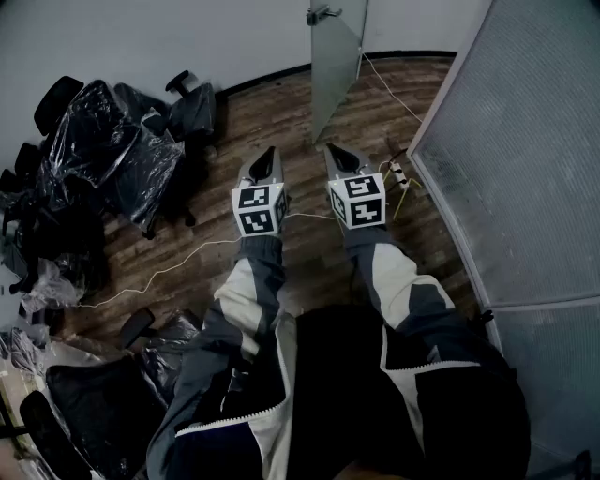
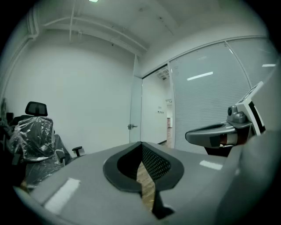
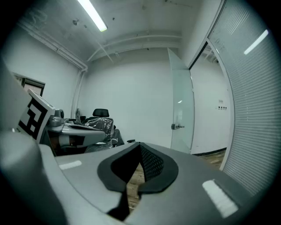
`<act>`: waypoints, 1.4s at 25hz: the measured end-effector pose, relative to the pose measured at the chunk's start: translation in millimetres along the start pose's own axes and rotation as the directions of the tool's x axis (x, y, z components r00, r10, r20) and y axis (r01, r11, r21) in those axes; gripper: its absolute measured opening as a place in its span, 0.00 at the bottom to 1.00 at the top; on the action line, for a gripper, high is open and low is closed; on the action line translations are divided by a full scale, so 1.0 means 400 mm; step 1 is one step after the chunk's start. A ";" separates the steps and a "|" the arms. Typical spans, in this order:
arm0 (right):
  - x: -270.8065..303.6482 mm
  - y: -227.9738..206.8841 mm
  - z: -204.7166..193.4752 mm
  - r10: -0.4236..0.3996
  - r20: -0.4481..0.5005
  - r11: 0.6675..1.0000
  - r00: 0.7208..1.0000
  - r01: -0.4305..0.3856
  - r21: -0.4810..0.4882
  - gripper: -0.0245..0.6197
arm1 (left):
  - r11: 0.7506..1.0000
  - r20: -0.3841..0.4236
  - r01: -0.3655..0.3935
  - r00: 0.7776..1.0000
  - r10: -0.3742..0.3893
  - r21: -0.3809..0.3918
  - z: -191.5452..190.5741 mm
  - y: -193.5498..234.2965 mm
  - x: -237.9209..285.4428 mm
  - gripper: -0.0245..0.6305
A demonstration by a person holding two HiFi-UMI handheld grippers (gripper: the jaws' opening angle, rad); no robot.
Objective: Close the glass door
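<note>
The frosted glass door (image 1: 335,66) stands open, swung into the room, with its metal handle (image 1: 323,13) at the top of the head view. It is some way ahead of both grippers, and neither touches it. My left gripper (image 1: 265,153) and right gripper (image 1: 336,150) are held side by side, pointing toward the door. Each has its jaws together at the tips with nothing between them. In the left gripper view the door (image 2: 135,110) is straight ahead past the left gripper (image 2: 141,144). In the right gripper view the door (image 3: 181,110) and its handle (image 3: 176,126) lie right of the right gripper (image 3: 140,144).
A frosted glass partition (image 1: 525,141) runs along the right. Office chairs wrapped in plastic (image 1: 112,150) crowd the left side. A power strip (image 1: 398,173) and a white cable (image 1: 187,258) lie on the wooden floor.
</note>
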State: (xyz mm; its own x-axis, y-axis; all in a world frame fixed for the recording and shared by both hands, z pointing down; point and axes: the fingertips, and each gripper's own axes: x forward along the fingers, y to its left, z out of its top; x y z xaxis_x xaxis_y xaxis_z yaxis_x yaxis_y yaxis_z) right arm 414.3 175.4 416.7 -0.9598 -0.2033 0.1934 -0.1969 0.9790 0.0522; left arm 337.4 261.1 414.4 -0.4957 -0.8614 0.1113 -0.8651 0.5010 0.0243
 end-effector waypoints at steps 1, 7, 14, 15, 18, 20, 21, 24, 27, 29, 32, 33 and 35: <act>0.001 0.002 -0.002 0.002 -0.001 1.000 1.000 -0.002 0.001 0.04 | 1.000 -0.001 0.000 1.000 0.000 -0.001 -0.003 0.001 -0.001 0.04; 0.011 0.015 -0.005 0.007 -0.002 1.000 1.000 -0.007 -0.004 0.04 | 1.000 -0.004 -0.003 1.000 0.003 -0.002 -0.014 0.017 -0.001 0.04; 0.027 0.033 0.007 -0.003 0.019 1.000 1.000 0.004 -0.005 0.05 | 1.000 -0.002 -0.003 1.000 0.003 -0.009 -0.012 0.051 -0.005 0.04; 0.032 0.041 0.004 0.001 0.016 1.000 1.000 -0.001 -0.004 0.05 | 1.000 -0.001 -0.003 1.000 0.003 -0.010 -0.012 0.060 -0.007 0.04; 0.051 0.074 -0.005 0.016 0.007 1.000 1.000 -0.016 0.005 0.05 | 1.000 0.000 -0.002 1.000 0.002 -0.013 -0.015 0.096 -0.017 0.04; 0.067 0.107 -0.008 0.021 0.005 1.000 1.000 -0.021 0.002 0.05 | 1.000 0.001 0.007 1.000 -0.007 -0.014 -0.018 0.118 -0.026 0.04; 0.077 0.126 -0.009 0.023 0.004 1.000 1.000 -0.023 -0.002 0.05 | 1.000 0.002 0.014 1.000 -0.014 -0.010 -0.020 0.128 -0.032 0.04; 0.108 0.184 -0.008 0.028 0.003 0.999 1.000 -0.028 -0.020 0.05 | 1.000 -0.001 0.026 1.000 -0.026 -0.001 -0.036 0.183 -0.048 0.04; 0.148 0.232 -0.011 0.031 -0.007 0.999 1.000 -0.031 -0.031 0.05 | 0.999 -0.014 0.021 1.000 -0.022 -0.029 -0.065 0.264 -0.051 0.04; 0.179 0.249 -0.020 0.028 -0.019 0.999 0.999 -0.029 -0.028 0.05 | 0.999 -0.027 0.021 0.999 -0.022 -0.039 -0.083 0.304 -0.048 0.04; 0.227 0.254 -0.023 0.026 -0.027 0.999 0.999 -0.027 -0.017 0.05 | 0.999 -0.039 0.016 0.999 -0.018 -0.045 -0.103 0.350 -0.033 0.04; 0.249 0.253 -0.019 0.029 -0.026 0.999 0.999 -0.030 -0.020 0.05 | 0.999 -0.040 0.012 0.999 -0.014 -0.045 -0.106 0.366 -0.020 0.04; 0.303 0.249 -0.013 0.038 -0.029 0.999 0.999 -0.039 -0.030 0.05 | 0.999 -0.041 0.003 0.999 -0.005 -0.046 -0.108 0.401 0.016 0.04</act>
State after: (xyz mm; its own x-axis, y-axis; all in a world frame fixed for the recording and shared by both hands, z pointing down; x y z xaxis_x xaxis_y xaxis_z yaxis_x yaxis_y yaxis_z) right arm 279.5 248.4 450.5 -0.9605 -0.1661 0.2234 -0.1532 0.9854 0.0739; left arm 198.8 339.8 461.8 -0.4879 -0.8595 0.1522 -0.8621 0.5018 0.0703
